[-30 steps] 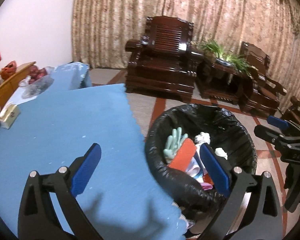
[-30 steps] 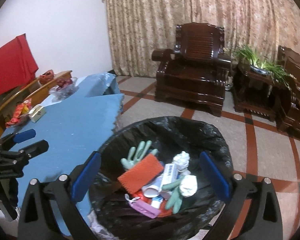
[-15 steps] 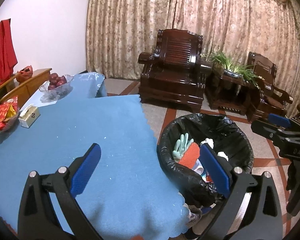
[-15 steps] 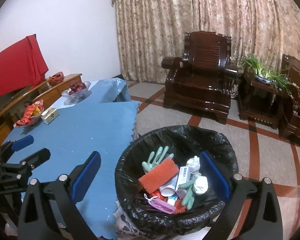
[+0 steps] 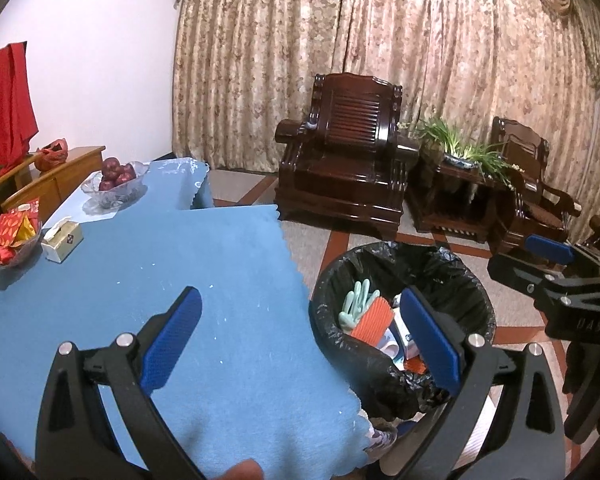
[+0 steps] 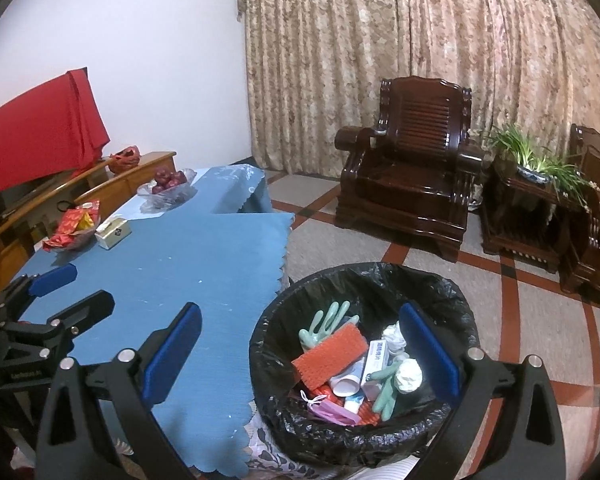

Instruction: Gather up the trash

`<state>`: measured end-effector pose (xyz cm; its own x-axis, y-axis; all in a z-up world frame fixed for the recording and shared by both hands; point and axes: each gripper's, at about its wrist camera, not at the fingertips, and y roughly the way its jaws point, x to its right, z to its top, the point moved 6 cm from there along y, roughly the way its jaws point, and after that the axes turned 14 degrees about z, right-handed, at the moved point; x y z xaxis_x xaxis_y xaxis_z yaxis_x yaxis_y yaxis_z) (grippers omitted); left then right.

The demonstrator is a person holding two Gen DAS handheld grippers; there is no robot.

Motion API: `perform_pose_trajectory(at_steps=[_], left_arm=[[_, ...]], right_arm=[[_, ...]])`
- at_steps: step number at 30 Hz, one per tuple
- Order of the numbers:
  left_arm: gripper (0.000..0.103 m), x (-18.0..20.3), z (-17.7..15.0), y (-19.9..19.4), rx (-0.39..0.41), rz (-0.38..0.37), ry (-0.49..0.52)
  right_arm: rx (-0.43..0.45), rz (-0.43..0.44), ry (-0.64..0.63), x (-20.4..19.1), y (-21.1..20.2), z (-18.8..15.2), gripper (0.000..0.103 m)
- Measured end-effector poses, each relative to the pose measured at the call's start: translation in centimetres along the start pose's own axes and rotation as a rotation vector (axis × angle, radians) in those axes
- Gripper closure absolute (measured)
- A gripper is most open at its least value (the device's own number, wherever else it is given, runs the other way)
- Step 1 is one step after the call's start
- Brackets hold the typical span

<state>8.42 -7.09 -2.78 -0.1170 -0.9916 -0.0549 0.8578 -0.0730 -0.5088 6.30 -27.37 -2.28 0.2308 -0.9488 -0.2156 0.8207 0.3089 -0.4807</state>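
both grippers open and empty, trash in the one bin

the left gripper (image 5: 300, 340) has its jaws spread wide with nothing between them, held above the near corner of the desk (image 5: 204, 280), which is covered by a blue cloth. the right gripper (image 6: 300, 348) is likewise wide open and empty, held above the gap between the desk edge and the bin (image 6: 364, 360).

there is one bin, lined with a black bag, standing on the floor just beside the desk's right edge. the trash lies inside it: one orange ribbed pad (image 6: 330, 354), two pale green gloves, one at the back (image 6: 326, 326) and one at the front (image 6: 386, 386), one white box with blue print (image 6: 374, 362), two crumpled white wads (image 6: 408, 376), one white tube (image 6: 346, 382) and one pink mask (image 6: 332, 412). more scraps lie under these, too jumbled to count.

on the far part of the desk stand three things: one glass bowl of red fruit (image 5: 114, 184), one tissue box (image 5: 62, 240) and one dish of red packets (image 5: 12, 232).

behind, two dark wooden armchairs (image 6: 412, 188) flank one side table with a green plant (image 6: 540, 164).
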Motion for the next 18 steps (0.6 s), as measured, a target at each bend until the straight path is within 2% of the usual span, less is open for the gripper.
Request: perform_pose_trajectory(at_steps=[18], left_arm=[[0.006,-1.3,0.0,0.2,-0.004,0.018,-0.027]], right_arm=[[0.0,-0.001,-0.018,-0.7,0.3,0.1,0.006]])
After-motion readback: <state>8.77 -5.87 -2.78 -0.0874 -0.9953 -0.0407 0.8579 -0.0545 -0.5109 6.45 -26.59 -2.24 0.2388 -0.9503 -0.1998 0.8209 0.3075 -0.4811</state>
